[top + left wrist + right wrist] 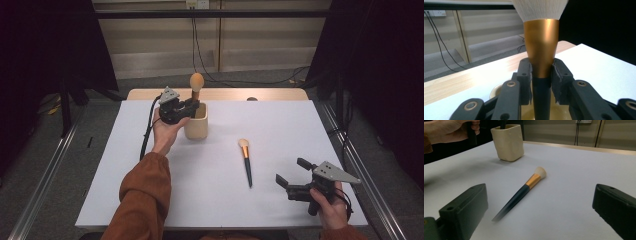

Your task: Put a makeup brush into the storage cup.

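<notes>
A large makeup brush (196,85) stands upright over the cream cup (198,126), its bristles on top. My left gripper (191,106) is shut on it; in the left gripper view the pads (526,80) squeeze the brush (541,55) where the gold ferrule meets the dark handle, above the cup's rim (495,91). A second, smaller brush (246,161) lies flat on the white table, bristles pointing away. My right gripper (291,171) rests open near the front right corner, and its jaws frame that brush (524,192) from a short distance with the cup (509,142) beyond.
The white mat (280,125) covers a wooden table (220,94) whose far edge shows behind the cup. Cables hang from a wall socket at the back. Metal rails run along the floor on both sides of the table.
</notes>
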A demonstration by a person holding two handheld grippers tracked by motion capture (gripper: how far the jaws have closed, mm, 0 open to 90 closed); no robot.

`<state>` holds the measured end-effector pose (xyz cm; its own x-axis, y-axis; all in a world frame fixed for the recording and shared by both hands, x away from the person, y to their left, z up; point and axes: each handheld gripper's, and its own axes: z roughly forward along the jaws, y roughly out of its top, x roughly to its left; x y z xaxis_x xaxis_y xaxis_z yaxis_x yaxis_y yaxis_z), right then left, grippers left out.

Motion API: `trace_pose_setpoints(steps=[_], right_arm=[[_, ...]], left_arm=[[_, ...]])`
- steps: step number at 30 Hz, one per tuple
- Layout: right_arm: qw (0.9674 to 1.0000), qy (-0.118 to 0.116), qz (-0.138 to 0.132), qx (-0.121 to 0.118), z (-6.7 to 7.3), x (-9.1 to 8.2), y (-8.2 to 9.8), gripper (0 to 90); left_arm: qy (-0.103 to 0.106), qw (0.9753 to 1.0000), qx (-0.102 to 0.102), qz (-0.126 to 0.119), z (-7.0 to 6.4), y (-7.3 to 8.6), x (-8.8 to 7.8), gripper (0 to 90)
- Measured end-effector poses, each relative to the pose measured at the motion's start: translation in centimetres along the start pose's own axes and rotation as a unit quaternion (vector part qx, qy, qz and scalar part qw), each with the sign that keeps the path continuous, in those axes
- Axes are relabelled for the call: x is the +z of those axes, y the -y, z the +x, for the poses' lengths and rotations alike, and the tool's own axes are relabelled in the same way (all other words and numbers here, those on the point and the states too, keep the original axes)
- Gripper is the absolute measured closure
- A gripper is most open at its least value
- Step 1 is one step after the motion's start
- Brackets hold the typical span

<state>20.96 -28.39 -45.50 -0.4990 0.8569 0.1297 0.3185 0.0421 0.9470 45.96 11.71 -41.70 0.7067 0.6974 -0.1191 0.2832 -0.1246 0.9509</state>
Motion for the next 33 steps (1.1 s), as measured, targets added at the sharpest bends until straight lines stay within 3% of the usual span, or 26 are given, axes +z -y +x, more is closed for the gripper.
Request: trace_pose_setpoints(steps=[16,19,24,32,33], right_arm=[[1.0,-0.002,0.002,0.0,0.0,0.1,0.0,0.0],[1.0,-0.002,0.002,0.0,0.1,0.1,0.0,0.0],[1.0,-0.003,0.002,-0.001,0.1,0.1,0.0,0.0],[1.0,-0.003,0.003,-0.002,0.1,0.1,0.0,0.0],[1.0,-0.003,0.003,-0.002,0.1,0.1,0.0,0.0]], left_arm=[[-0.002,0.9997,-0.001,0.026,-0.1,0.7,0.2,69.1],[-0.011,0.9995,-0.001,0.029,-0.2,1.1,0.1,62.3],[-0.01,0.9997,-0.004,0.019,-0.1,1.1,-0.3,60.1],[-0.015,0.9998,-0.001,0.013,-0.2,1.0,-1.2,46.1],[-0.016,0.9998,-0.008,0.011,-0.2,1.1,-1.5,42.5]])
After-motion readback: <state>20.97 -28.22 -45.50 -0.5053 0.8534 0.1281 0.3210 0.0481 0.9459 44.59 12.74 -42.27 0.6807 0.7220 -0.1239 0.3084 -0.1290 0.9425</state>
